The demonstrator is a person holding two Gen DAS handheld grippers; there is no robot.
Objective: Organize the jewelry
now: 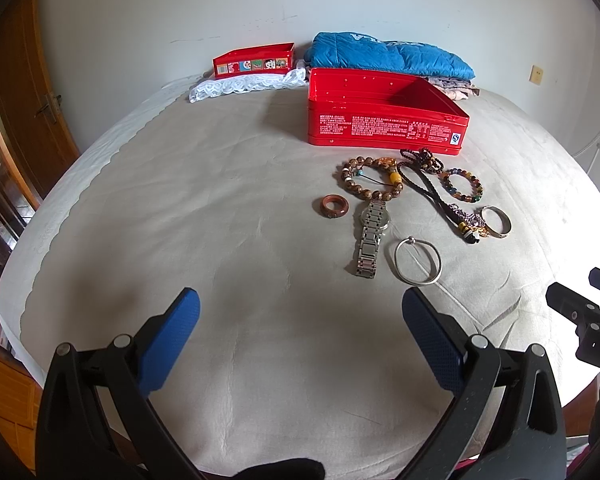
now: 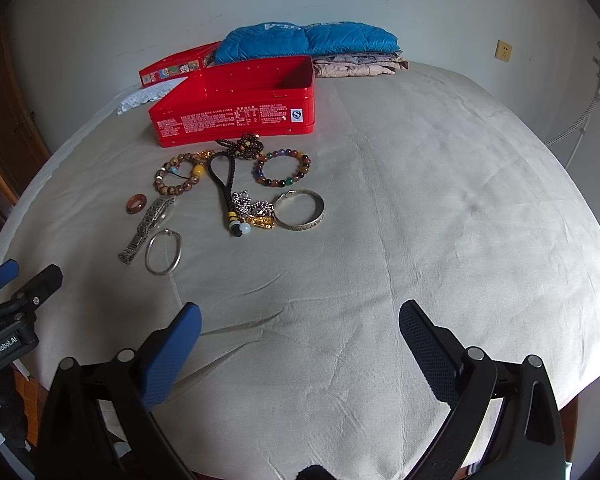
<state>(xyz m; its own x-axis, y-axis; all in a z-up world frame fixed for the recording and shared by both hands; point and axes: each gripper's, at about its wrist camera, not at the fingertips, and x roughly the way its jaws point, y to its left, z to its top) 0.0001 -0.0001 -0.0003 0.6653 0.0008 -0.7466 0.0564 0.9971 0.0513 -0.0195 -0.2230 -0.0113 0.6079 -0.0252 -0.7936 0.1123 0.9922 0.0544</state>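
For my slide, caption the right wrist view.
Open right gripper above a bed, facing jewelry laid before an open red tin.

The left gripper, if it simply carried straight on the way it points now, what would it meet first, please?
Probably nothing but bare bedsheet: the open left gripper points left of the jewelry, so the watch and brown ring lie to its right. Far ahead sits the white lace cloth; depth is unclear.
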